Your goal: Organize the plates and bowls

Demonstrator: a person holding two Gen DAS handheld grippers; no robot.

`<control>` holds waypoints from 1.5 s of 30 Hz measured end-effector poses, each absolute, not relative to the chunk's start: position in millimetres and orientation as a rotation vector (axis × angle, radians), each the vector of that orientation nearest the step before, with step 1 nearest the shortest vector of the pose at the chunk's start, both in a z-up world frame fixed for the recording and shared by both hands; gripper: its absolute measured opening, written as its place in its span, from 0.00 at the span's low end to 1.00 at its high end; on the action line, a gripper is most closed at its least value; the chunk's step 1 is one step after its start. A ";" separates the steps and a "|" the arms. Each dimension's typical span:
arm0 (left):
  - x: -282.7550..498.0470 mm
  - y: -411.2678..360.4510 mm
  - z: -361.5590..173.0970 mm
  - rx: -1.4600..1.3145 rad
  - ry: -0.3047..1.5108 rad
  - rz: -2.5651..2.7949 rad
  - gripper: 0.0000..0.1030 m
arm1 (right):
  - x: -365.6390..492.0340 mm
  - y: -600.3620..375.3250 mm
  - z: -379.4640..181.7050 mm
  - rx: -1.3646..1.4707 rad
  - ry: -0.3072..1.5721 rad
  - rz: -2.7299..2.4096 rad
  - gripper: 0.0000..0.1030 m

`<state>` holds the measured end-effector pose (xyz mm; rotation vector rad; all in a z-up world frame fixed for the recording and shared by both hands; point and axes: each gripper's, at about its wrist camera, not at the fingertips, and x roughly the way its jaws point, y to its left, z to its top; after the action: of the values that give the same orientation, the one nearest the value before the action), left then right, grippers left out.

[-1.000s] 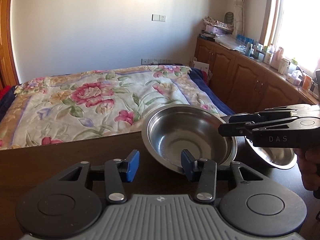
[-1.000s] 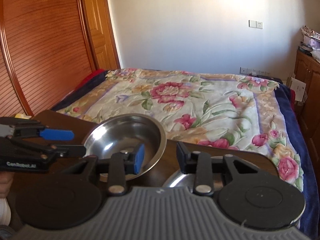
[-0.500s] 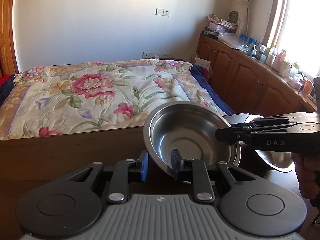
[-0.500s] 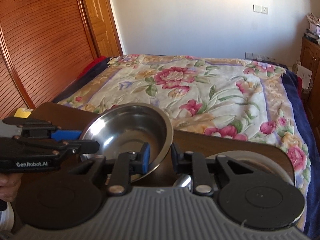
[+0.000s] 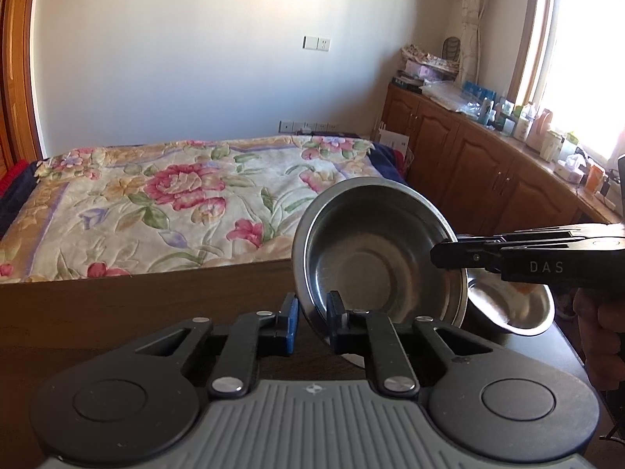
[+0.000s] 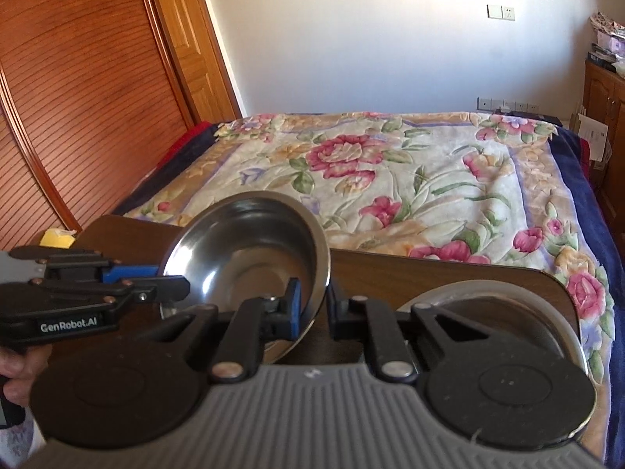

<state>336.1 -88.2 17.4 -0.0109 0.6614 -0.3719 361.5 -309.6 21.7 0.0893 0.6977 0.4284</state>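
My steel bowl (image 5: 375, 258) hangs tilted above the near edge of the desk (image 5: 136, 305), its rim pinched on opposite sides. The left claw (image 5: 312, 318) is clamped on the near-left rim, the right claw (image 6: 314, 308) on the right rim; both point slightly downward. A second bowl (image 5: 511, 305) sits just right.
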 end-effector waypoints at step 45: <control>130.3 -57.6 39.0 -0.016 0.478 -0.485 0.14 | 197.6 -320.2 56.9 0.170 0.504 0.423 0.09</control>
<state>130.3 -57.6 39.0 -0.0156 0.4785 -0.4854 197.6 -320.2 56.9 0.1695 0.5039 0.4227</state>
